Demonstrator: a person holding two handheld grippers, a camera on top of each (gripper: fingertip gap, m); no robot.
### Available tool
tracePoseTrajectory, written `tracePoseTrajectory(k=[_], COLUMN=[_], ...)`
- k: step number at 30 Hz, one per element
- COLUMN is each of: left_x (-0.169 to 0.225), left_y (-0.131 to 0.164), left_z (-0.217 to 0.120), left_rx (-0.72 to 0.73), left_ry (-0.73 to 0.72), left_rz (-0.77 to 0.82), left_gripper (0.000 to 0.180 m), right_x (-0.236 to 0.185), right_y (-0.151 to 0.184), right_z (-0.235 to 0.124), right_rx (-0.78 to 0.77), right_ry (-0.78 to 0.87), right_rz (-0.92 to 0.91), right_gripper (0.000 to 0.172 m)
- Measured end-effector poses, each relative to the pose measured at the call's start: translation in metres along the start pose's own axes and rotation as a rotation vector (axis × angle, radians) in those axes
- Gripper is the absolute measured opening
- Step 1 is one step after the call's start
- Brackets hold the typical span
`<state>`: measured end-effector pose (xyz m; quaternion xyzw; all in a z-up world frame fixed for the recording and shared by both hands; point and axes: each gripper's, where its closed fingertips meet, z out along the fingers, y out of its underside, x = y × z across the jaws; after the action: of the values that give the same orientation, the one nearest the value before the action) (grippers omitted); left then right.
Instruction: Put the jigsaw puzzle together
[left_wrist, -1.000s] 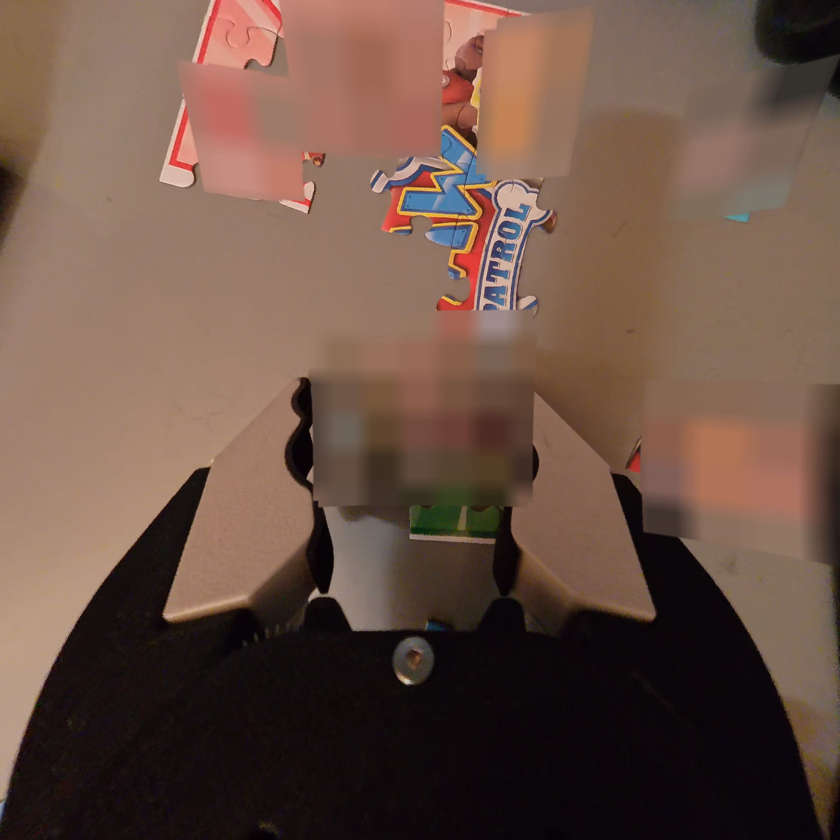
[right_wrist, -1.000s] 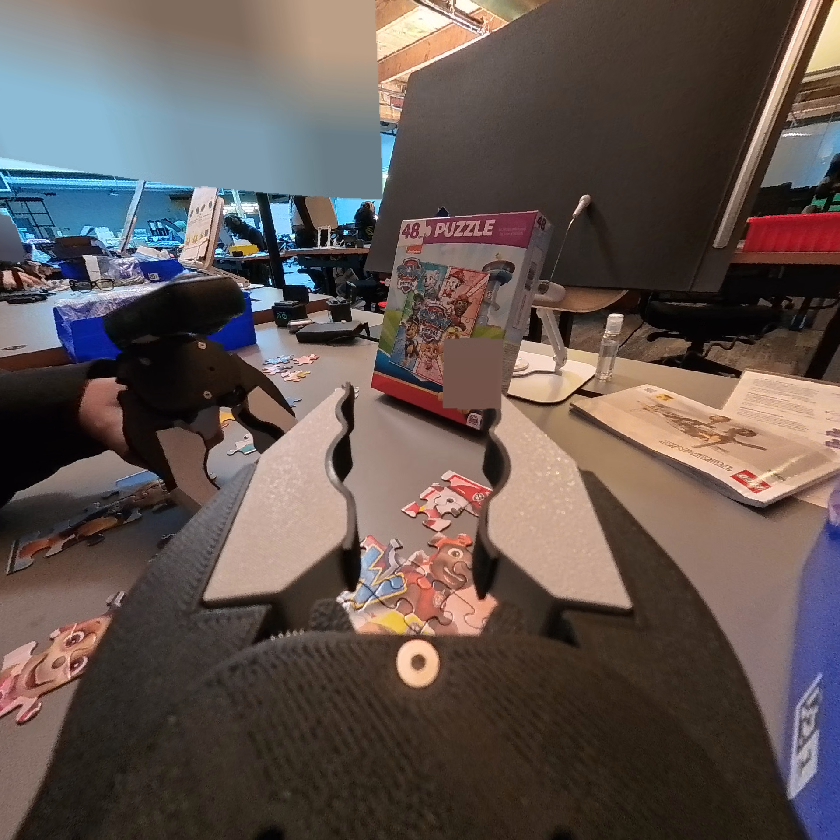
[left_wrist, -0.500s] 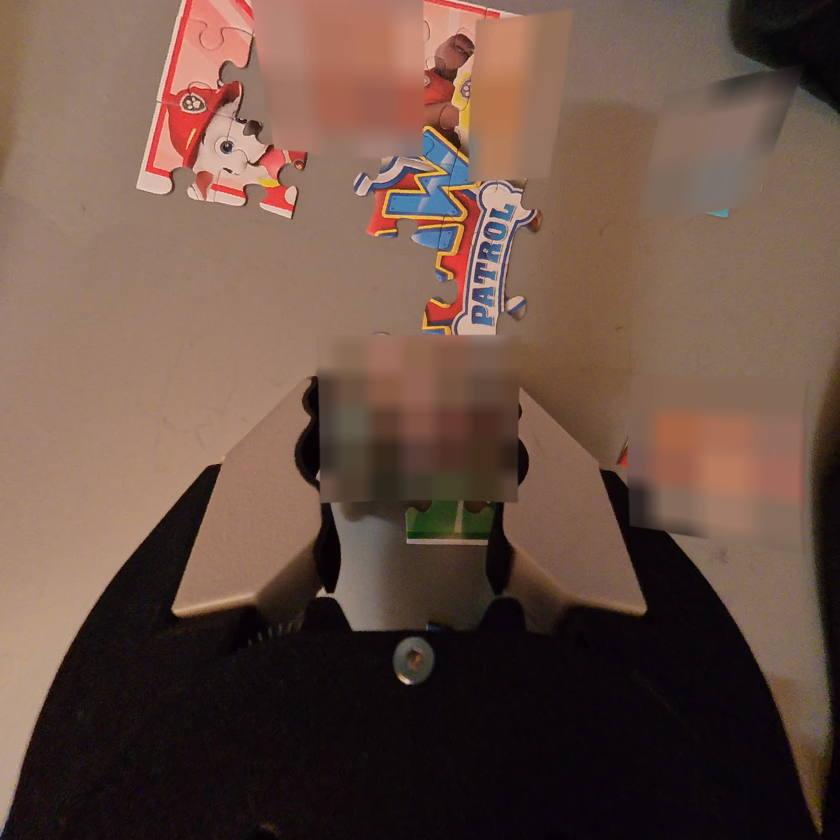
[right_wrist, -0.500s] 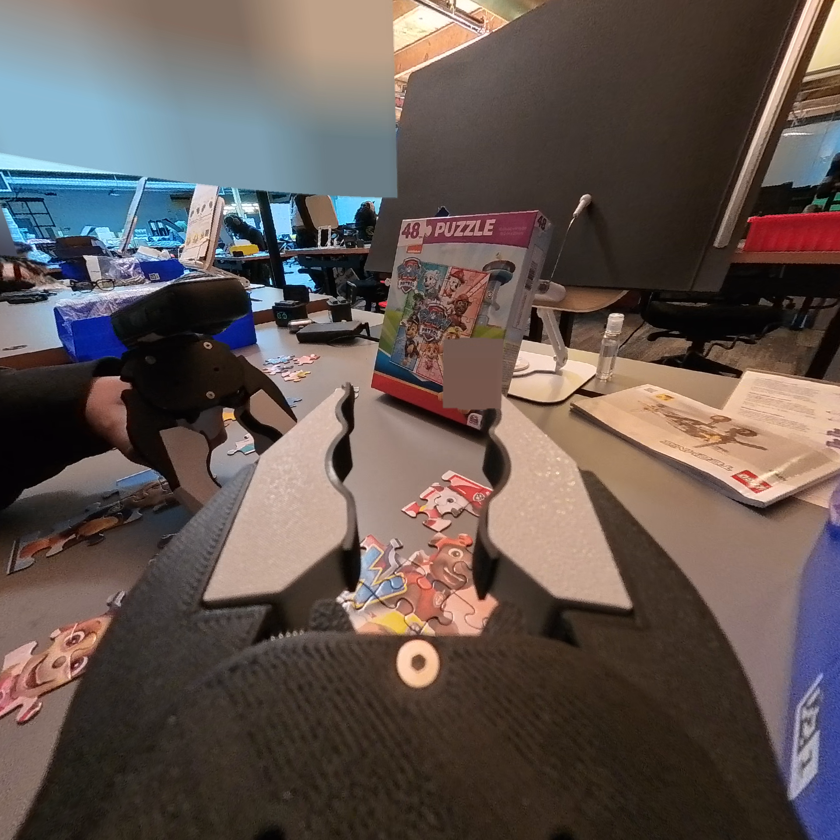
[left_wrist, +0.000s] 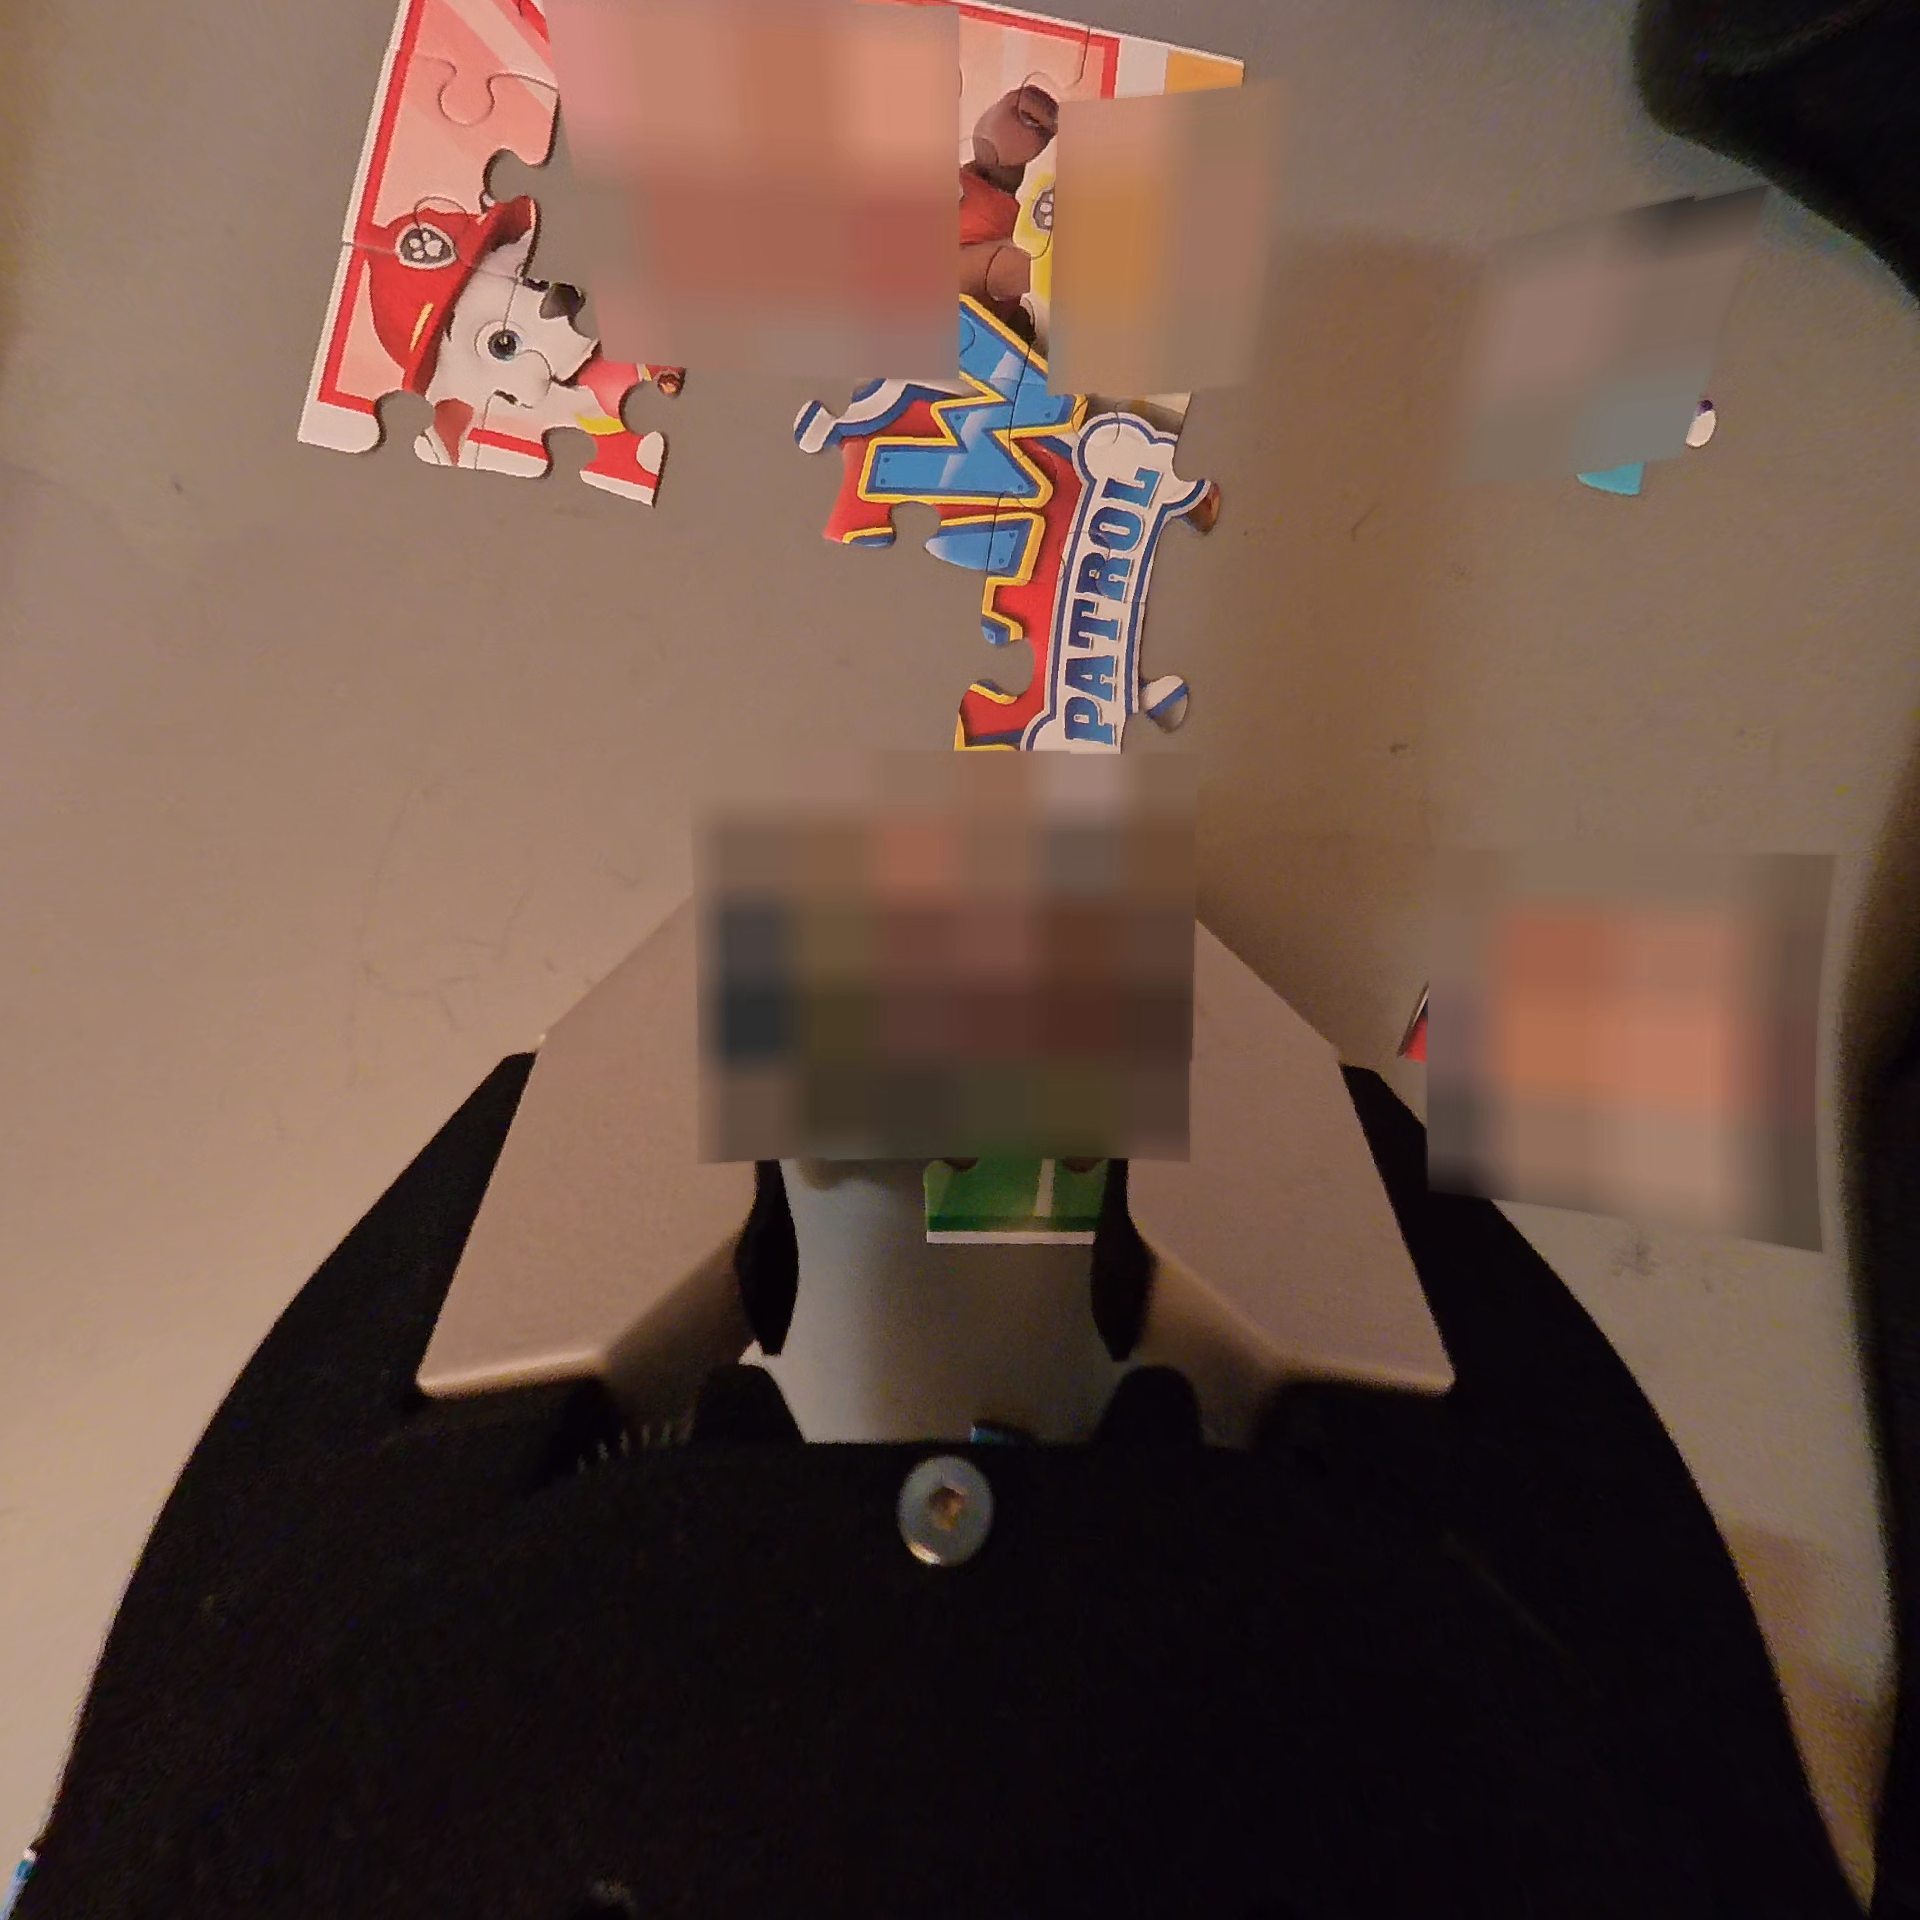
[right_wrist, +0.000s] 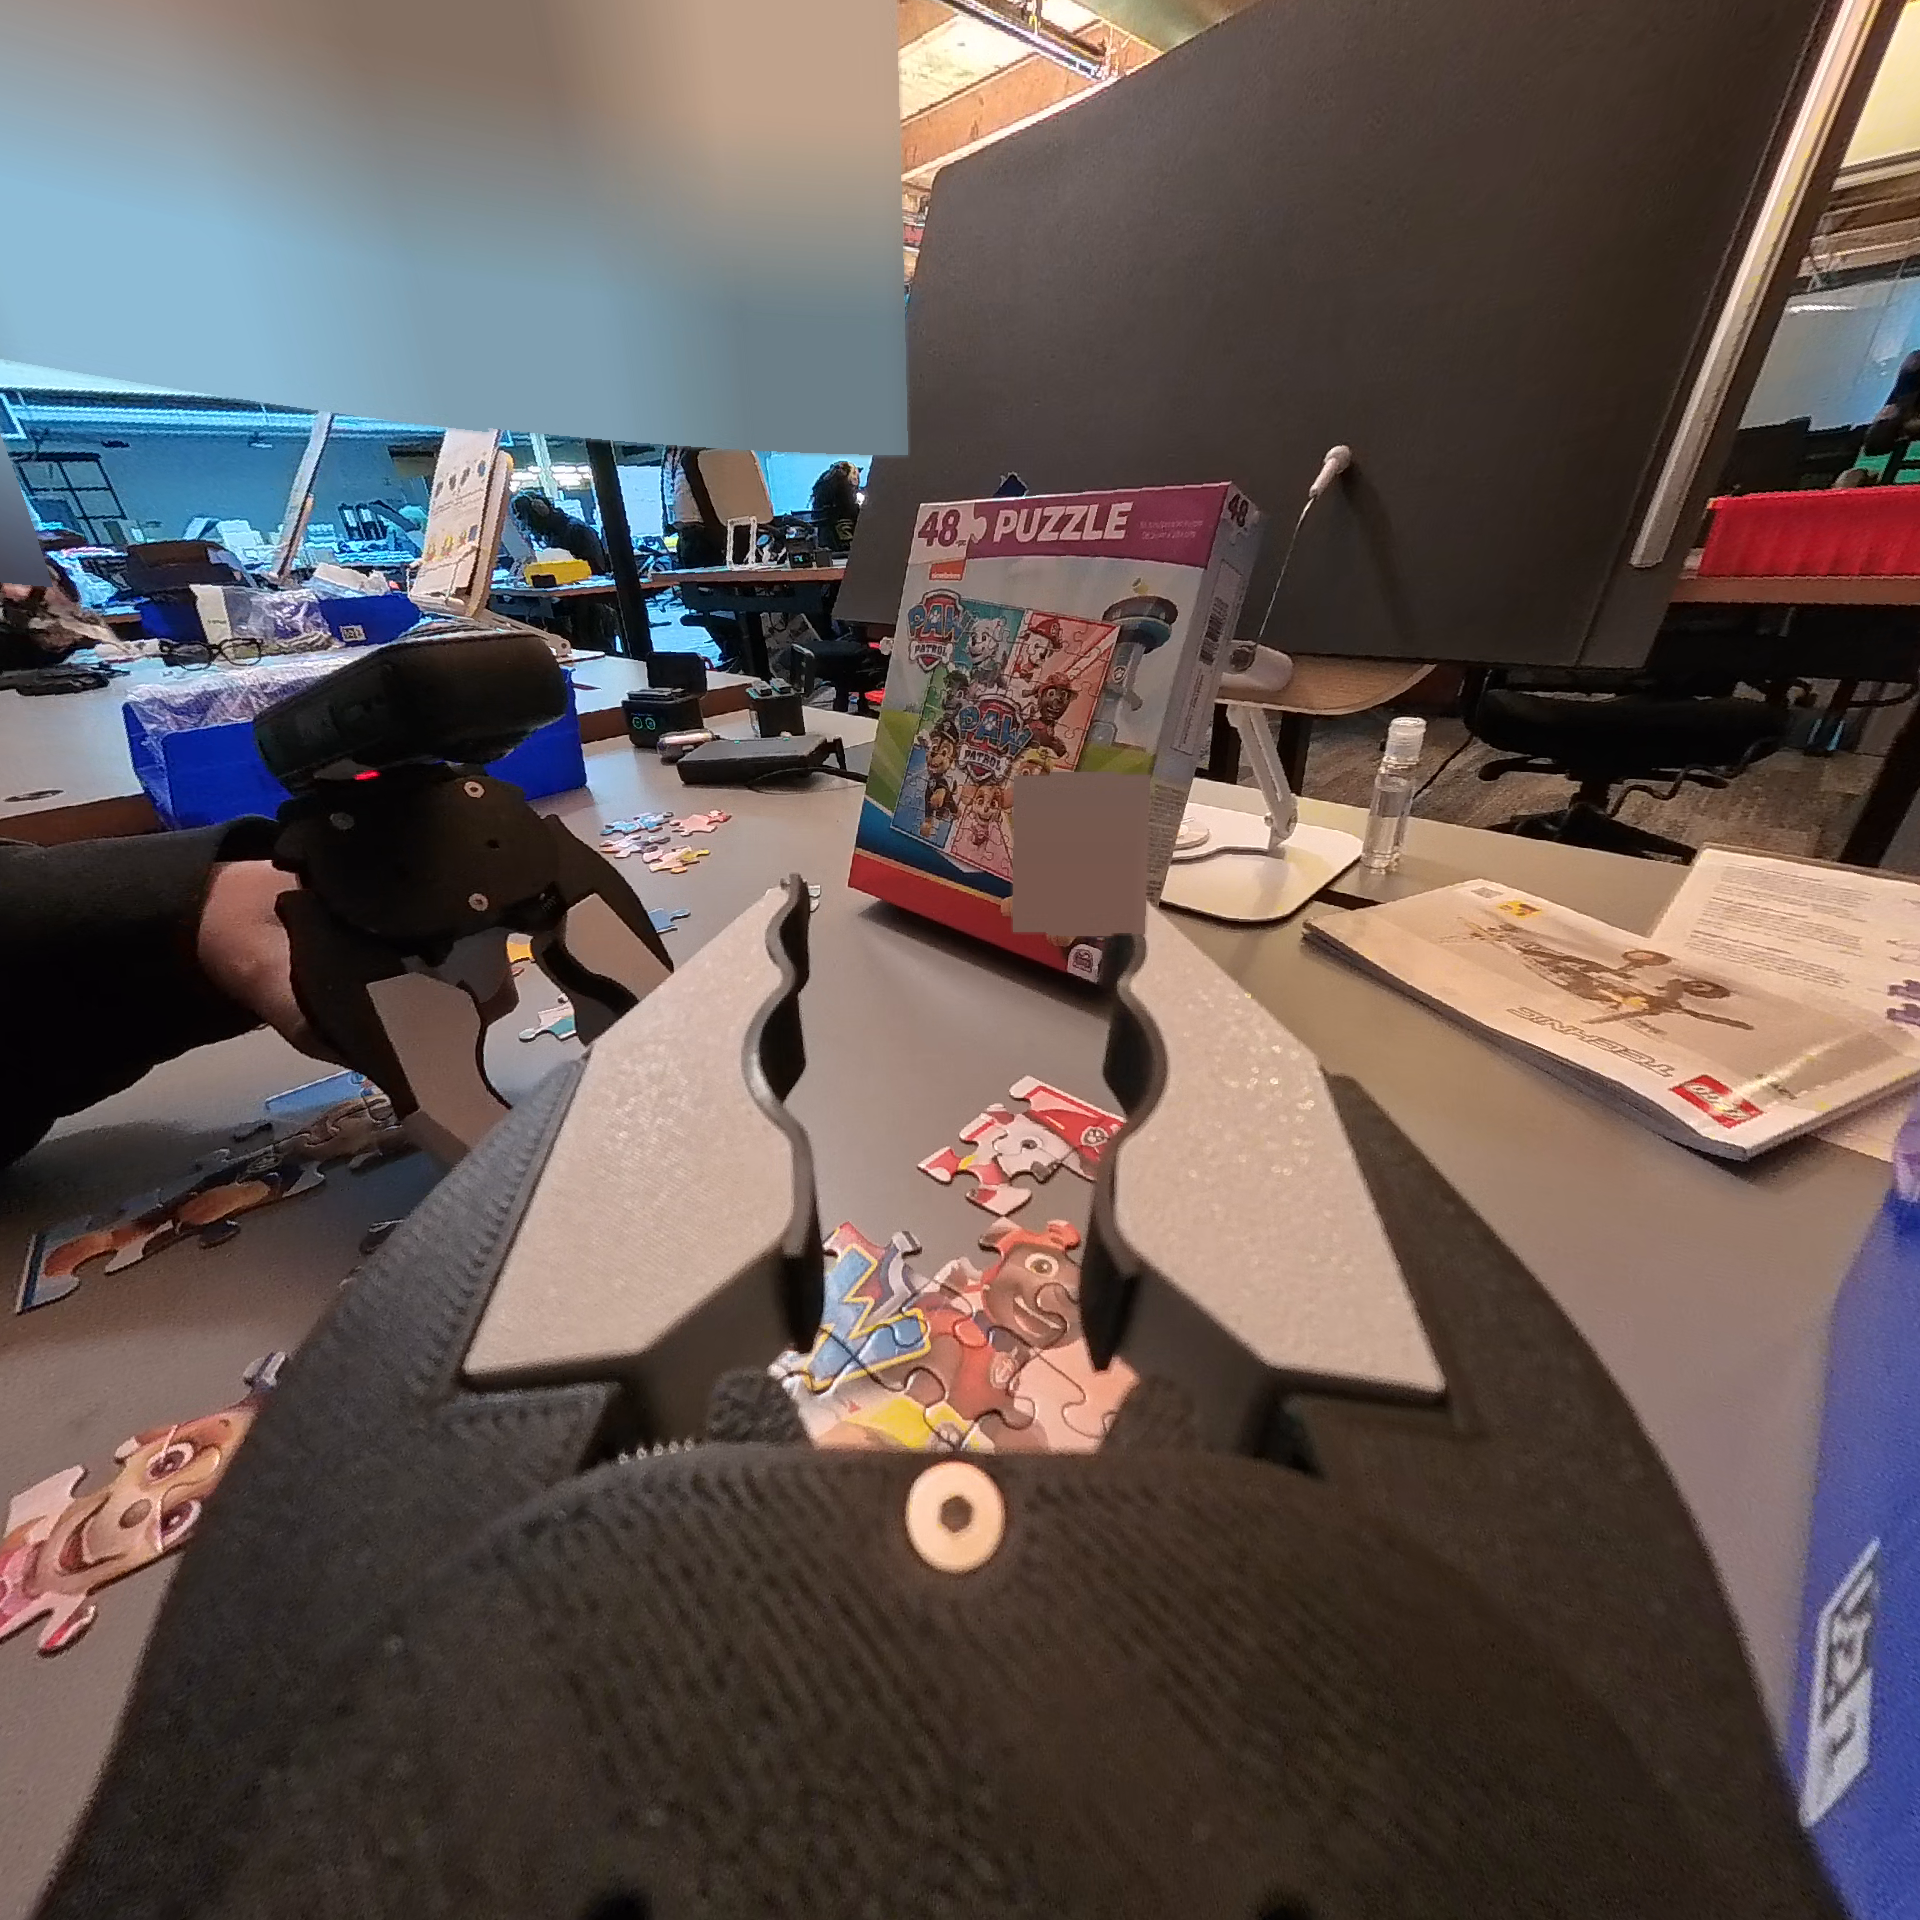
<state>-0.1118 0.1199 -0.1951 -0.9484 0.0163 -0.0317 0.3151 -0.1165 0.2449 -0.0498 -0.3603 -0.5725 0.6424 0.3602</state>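
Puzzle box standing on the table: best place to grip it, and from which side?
Probably the top edge of the puzzle box, coming down from above with the fingers across its thin depth. It stands upright on the table, so front and back are flat, parallel faces. Its narrow side panel looks slim; the front looks too broad to span.

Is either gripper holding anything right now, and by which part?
The right gripper is open and holds nothing. For the left gripper, a blur patch hides its fingertips over a puzzle piece, so it cannot be told.
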Motion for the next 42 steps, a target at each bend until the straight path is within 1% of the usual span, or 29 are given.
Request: tracePoseTrajectory(k=[22,42], left_x=[0.0,-0.002], left_y=[-0.003,-0.011], left_z=[-0.003,0.006], left_rx=[0.015,0.005], left_ry=[0.024,0.041], left_rz=[0.008,0.037], left_gripper=[0.064,0.064], right_x=[0.0,0.0], right_y=[0.0,0.0], right_z=[0.0,0.0], right_rx=[-0.001,0.0], right_ry=[0.0,0.0], right_rz=[0.0,0.001], right_gripper=[0.055,0.055])
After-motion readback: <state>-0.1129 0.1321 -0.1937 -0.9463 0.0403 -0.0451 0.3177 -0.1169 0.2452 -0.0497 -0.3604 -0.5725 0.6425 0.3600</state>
